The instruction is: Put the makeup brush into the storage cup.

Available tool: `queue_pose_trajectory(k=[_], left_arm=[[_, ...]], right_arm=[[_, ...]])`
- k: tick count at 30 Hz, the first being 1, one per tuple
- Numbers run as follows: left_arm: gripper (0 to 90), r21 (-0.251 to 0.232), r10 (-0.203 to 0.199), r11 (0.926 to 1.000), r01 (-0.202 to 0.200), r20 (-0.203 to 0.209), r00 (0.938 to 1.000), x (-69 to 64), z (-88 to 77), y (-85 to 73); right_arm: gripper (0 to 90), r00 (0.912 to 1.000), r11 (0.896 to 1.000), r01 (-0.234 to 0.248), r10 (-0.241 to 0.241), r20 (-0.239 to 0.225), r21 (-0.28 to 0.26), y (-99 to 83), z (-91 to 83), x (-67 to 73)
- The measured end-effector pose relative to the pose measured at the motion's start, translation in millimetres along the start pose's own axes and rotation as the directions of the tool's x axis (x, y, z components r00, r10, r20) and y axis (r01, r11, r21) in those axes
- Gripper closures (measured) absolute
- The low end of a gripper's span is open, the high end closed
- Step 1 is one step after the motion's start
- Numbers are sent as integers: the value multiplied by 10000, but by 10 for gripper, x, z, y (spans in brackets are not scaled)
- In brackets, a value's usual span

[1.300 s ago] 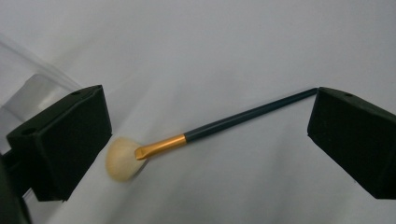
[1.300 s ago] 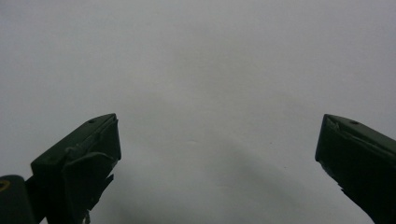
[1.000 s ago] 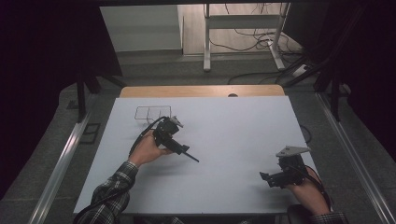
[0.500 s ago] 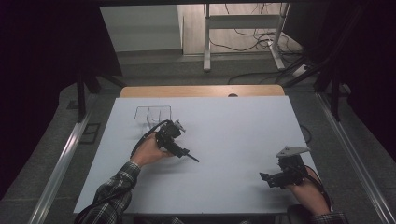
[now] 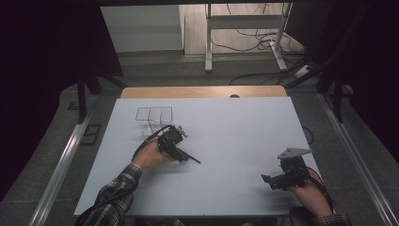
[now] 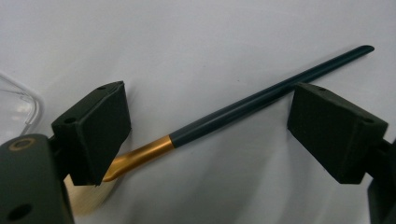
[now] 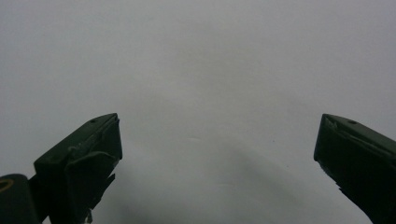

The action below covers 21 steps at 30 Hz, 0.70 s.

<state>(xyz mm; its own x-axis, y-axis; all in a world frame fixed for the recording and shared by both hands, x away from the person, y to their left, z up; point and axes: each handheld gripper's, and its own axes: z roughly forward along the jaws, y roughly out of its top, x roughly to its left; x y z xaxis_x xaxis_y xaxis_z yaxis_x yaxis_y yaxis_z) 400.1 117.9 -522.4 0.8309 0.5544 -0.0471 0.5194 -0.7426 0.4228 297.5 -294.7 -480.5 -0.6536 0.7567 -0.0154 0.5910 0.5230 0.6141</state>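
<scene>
Left gripper (image 6: 205, 135) straddles the brush (image 6: 243, 109) lying flat on the white bench (image 5: 235, 136), fingers (image 6: 93, 130) spread but just been closing, not yet pinching; next squeeze the handle, right gripper (image 7: 217, 154) idle, fingers spread.

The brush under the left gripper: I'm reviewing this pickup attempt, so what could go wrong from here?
The brush lies flat on the table, slanted across the left gripper, whose jaws have just been closing with it between them. The pads may catch it off-centre and swivel or roll it away. One pad sits over the gold ferrule near the bristles, so it might crush them. The clear tray is close by and could get knocked.
</scene>
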Motion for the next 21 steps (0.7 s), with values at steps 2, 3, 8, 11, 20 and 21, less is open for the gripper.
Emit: queue_pose_trajectory(k=[2, 3, 8, 11, 20, 21], left_arm=[[186, -38, -27, 10000, 27, -52, 10000, 5, -14, -8], [210, -56, -36, 10000, 36, -50, 10000, 6, -23, -13], [508, -113, 118, 9999, -117, 54, 9999, 12, -78, -40], [828, -126, 336, 9994, -332, 356, 9988, 18, -108, -66], [833, -67, 147, 9999, -143, 579, 9982, 40, -109, -63], [833, -67, 147, 9999, -143, 579, 9982, 40, -109, -63]], right_arm=[[9, 10000, 10000, 14, -14, -7, 1, 0, 0, 1], [10, 10000, 10000, 15, -15, -11, 4, 0, 0, 1], [11, 10000, 10000, 68, -68, -11, 26, 0, 2, 5], [11, 10000, 10000, 81, -81, -4, 24, -1, 4, 6], [11, 10000, 10000, 68, -68, -21, 18, -2, 2, 4], [11, 10000, 10000, 68, -68, -21, 18, -2, 2, 4]])
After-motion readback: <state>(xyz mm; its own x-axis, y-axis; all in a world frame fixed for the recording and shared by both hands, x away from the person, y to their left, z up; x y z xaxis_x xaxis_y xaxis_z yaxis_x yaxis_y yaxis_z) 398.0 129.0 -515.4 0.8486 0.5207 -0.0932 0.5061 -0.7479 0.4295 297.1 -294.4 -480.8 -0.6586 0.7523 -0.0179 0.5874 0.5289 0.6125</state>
